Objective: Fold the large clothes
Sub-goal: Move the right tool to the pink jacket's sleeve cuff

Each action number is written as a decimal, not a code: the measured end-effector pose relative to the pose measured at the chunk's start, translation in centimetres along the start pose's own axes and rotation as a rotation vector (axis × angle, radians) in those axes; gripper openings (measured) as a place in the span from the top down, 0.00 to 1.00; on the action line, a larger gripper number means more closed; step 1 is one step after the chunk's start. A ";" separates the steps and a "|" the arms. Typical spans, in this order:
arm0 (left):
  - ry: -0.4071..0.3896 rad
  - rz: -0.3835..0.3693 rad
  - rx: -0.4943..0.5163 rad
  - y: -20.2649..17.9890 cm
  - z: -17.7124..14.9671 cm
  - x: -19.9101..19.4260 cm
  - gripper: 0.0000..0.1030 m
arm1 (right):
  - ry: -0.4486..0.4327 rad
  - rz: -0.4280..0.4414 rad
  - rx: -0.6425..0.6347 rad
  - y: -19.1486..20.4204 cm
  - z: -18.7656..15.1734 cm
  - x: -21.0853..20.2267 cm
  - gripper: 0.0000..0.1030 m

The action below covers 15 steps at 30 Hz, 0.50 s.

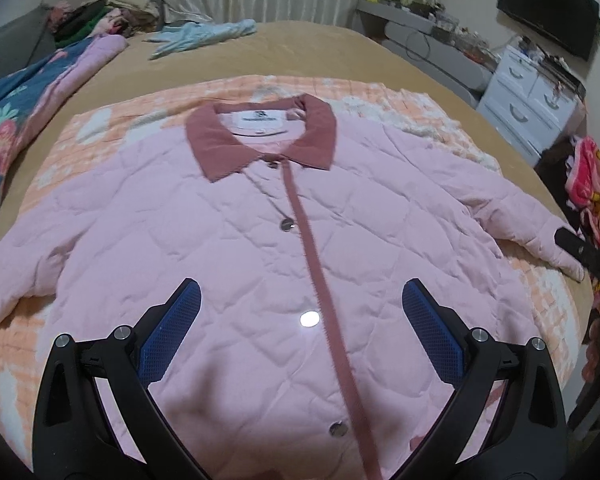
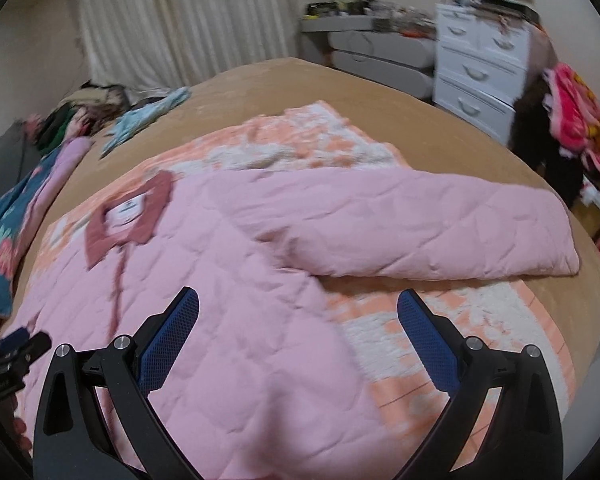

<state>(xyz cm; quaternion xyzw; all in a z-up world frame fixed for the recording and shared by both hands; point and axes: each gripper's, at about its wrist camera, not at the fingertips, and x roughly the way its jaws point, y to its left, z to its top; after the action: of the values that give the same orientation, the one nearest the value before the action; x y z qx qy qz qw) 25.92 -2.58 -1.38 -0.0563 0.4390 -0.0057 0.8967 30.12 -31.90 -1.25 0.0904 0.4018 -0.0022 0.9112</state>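
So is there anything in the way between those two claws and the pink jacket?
Nothing visible. The left gripper and the right gripper both hang open right over the pink jacket, which lies spread flat on the orange blanket.

Pale pink diamond-quilted jacket (image 1: 236,240), dusty-rose corduroy collar (image 1: 220,140) and placket strip (image 1: 320,264). Peach-and-white blotched fleece blanket (image 2: 452,328) under it. Tan bedspread (image 1: 320,48). Blue floral quilt with pink blooms (image 1: 16,120). Tongs black, blue textured pads (image 1: 172,332). White drawer chest (image 2: 476,68).
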 end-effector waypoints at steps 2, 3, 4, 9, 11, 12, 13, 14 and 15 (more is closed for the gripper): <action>0.006 -0.016 0.012 -0.7 0.2 0.7 0.08 | 0.000 -0.013 0.032 -1.3 0.2 0.7 0.04; 0.008 -0.017 0.021 -1.1 0.3 1.1 0.08 | 0.008 -0.026 0.057 -2.3 0.3 1.3 0.04; 0.008 -0.018 0.027 -1.4 0.4 1.4 0.08 | 0.015 -0.041 0.080 -3.2 0.3 1.7 0.04; 0.023 -0.027 0.037 -2.3 1.2 2.9 0.08 | 0.042 -0.086 0.167 -7.4 0.2 3.6 0.04; 0.028 -0.015 0.048 -2.8 1.6 3.7 0.08 | 0.053 -0.108 0.202 -9.3 0.1 4.3 0.04; 0.031 -0.011 0.051 -2.9 1.7 4.1 0.08 | 0.062 -0.120 0.230 -10.5 0.1 4.7 0.04; 0.036 -0.005 0.055 -3.0 1.9 4.7 0.08 | 0.068 -0.126 0.258 -11.6 0.1 5.1 0.04; 0.040 -0.004 0.056 -3.1 2.1 5.0 0.08 | 0.072 -0.126 0.282 -12.4 0.0 5.5 0.04; 0.044 -0.002 0.054 -3.0 2.2 5.4 0.08 | 0.079 -0.138 0.318 -13.7 0.0 6.0 0.04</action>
<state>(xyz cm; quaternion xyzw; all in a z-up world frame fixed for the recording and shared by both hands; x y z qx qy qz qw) 31.04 -5.69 -3.97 -0.0324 0.4583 -0.0199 0.8880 33.06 -44.98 -7.88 0.2057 0.4371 -0.1249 0.8666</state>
